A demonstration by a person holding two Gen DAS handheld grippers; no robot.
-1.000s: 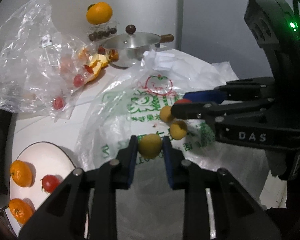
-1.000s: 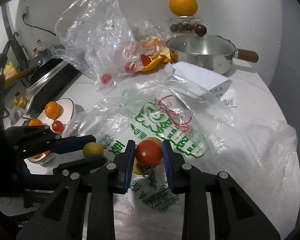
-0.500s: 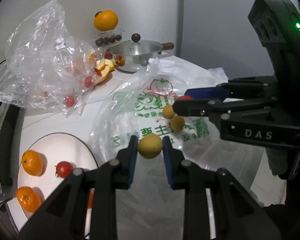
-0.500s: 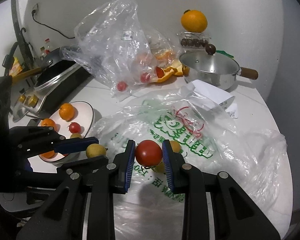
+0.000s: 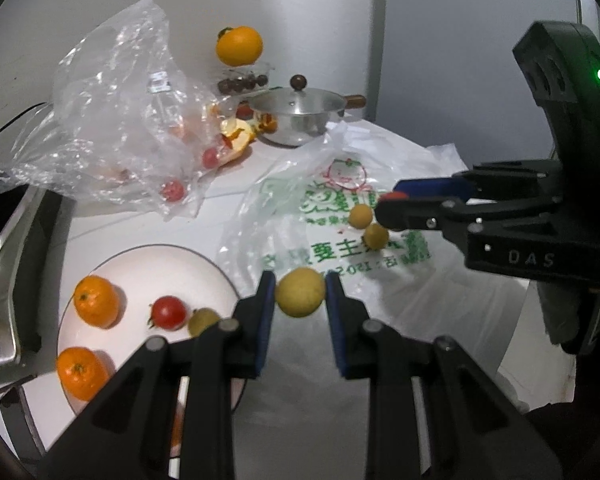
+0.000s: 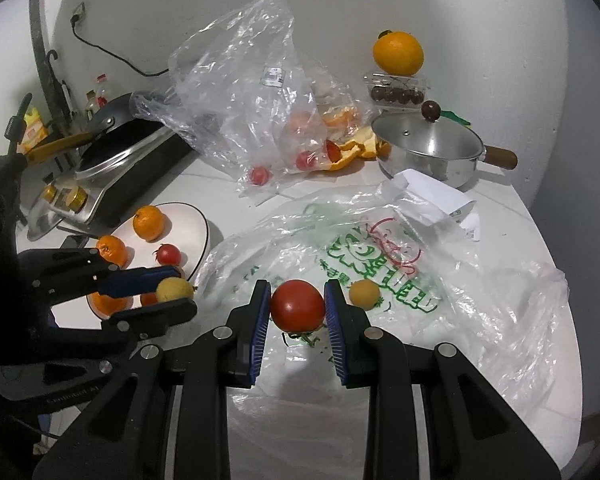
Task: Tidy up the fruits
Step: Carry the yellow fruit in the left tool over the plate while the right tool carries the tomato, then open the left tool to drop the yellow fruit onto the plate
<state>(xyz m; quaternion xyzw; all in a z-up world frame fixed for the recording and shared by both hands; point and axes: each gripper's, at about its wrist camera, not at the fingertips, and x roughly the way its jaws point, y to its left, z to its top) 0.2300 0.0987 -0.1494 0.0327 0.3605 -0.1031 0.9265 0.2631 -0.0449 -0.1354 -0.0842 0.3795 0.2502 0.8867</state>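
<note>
My left gripper is shut on a yellow fruit and holds it in the air beside the white plate. The plate holds two oranges, a red tomato and a small yellow fruit. My right gripper is shut on a red tomato above the printed plastic bag. Two small yellow fruits lie on that bag; one shows in the right wrist view. The left gripper also shows in the right wrist view.
A clear plastic bag with tomatoes and orange peel lies at the back. A lidded steel pot, a big orange on a box of dark fruit, a paper receipt and a stove stand around the table.
Both grippers have risen and pulled back with their fruits. The left one has swung left, so the plate sits closer to its fingers.
</note>
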